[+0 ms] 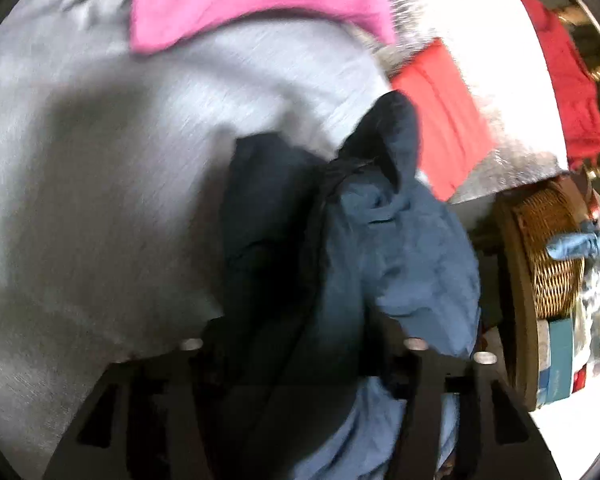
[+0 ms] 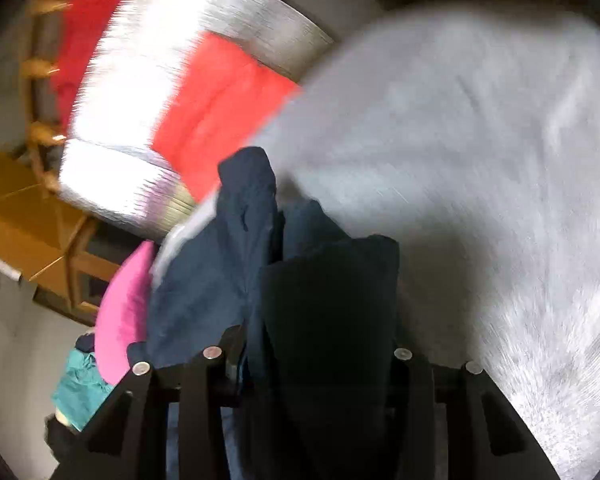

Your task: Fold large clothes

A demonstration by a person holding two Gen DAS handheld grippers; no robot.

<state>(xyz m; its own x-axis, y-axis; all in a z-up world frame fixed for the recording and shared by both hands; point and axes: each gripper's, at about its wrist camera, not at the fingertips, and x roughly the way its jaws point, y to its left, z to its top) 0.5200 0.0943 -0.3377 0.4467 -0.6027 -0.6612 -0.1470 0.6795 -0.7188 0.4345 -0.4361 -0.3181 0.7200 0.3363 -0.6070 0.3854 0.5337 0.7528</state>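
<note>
The left hand-held gripper [image 1: 300, 360] has its two fingers closed on a bunch of the dark blue garment [image 1: 380, 248]. The right hand-held gripper [image 2: 308, 360] is pinching the same dark blue garment [image 2: 236, 264] too. Both pictures are blurry, so it is hard to tell just how tight each pinch is, but the cloth fills the gap between the fingers in both.

The blue garment hangs bunched up between the two grippers. It sits near the cameras, above a big grey cloth [image 1: 100, 160] that is spread out under it. It cannot be told if the garment touches the grey cloth.

A pink cloth [image 1: 252, 0] lies on the far side of the grey one. A red cloth [image 1: 444, 132] lies to the right on a bright white surface [image 1: 460, 20]. Further right is a woven basket [image 1: 548, 248] with a bit of light blue cloth on it.

The garment looks soft, floppy and light. It will droop and crumple wherever it is not held. It looks a little smooth, so it might slip from a weak pinch. The best places to hold it are probably two corners or an edge well apart, so it can hang flat and be laid down smooth for folding.
</note>
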